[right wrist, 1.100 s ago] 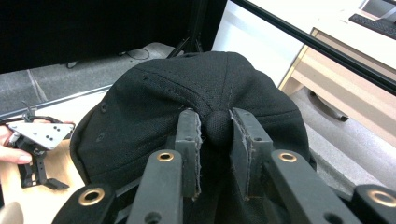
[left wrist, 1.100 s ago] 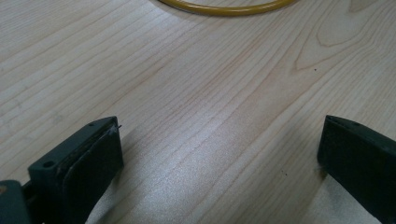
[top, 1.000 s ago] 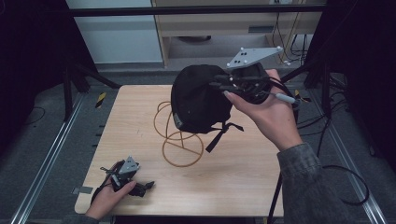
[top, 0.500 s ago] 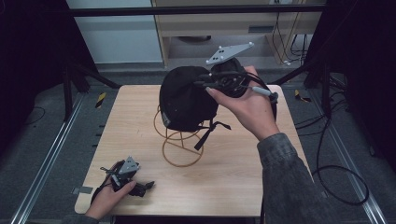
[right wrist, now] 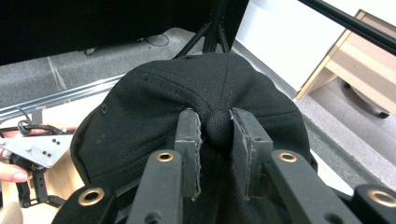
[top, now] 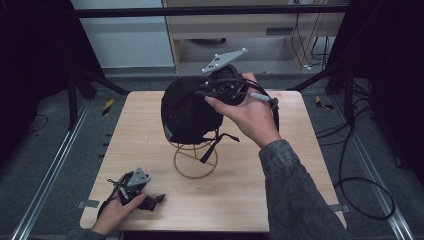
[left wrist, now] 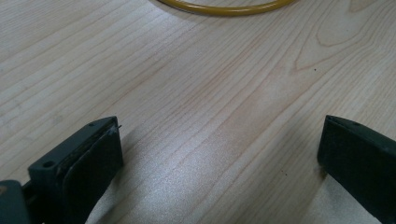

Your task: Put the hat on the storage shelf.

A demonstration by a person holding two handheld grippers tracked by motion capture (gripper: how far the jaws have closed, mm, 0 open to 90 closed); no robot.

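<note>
The left tongs (top: 131, 187) rest on the tabletop (top: 280, 200) near its front corner, jaws spread wide with only bare wood between them. Off to their right stands the yellow wire stand (top: 195, 159). Above it, the right tongs (right wrist: 215, 140) are clamped on the top button of the black cap (top: 187, 112), which hangs from them over the stand's top. Judging by this, the cap is picked up and nearly placed; lowering, settling and release remain.

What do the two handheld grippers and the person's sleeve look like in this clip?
Both the left gripper and the right gripper are black with two flat jaws, each topped by a grey three-cornered plate; brass-coloured eyelets and black cables show. The right sleeve is dark grey denim-like fabric.
</note>
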